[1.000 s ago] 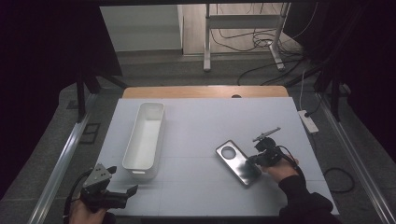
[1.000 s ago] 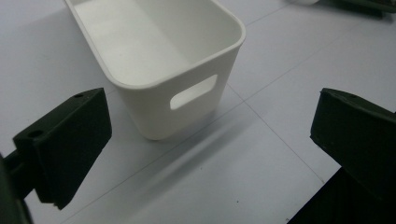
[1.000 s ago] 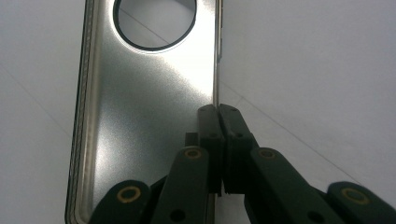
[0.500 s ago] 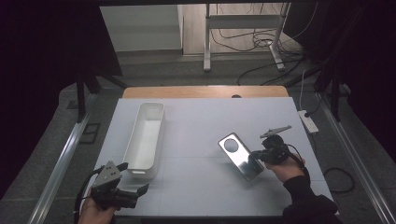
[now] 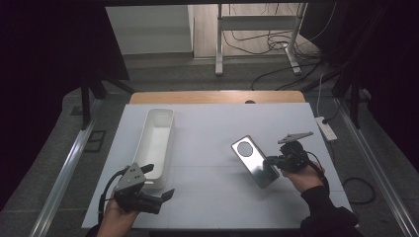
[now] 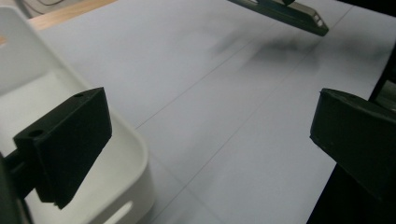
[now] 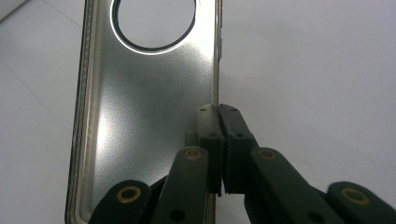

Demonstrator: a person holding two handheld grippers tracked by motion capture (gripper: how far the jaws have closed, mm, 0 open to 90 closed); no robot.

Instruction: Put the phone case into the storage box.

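Two grippers in play. Right gripper (image 5: 274,162) is clamped on the long side wall of a silver phone case (image 5: 255,161), near its lower end; the right gripper view shows both pads pinching the thin rim (image 7: 216,100) edge-on, the jaws all but fully closed because the wall is so thin. The case sits right of centre on the white table (image 5: 217,128), round camera cutout (image 5: 244,148) at the far end. Looks tilted, held edge up, and the left gripper view puts a shadow under it, so probably lifted off the surface, though I can't say it's fully clear.

Left gripper (image 5: 160,198) is open, nothing between the jaws. It's at the near-left, just past the near end of the white tray (image 5: 165,116), well apart from the case.

Handling guess:
- Light, thin shell. No weight problem.
- Brushed metallic finish, likely slick against the pads.
- Gripped at one wall and off-centre, so it'll want to pivot around the pinch if swung fast.
- Wall may flex or spring if it's plastic; can't tell the material from here.

Better hold: mid-length on the long wall, pads well down over the rim, or across both long sides if the jaws span it. Keep clear of the cutout end, which looks like the weakest section.
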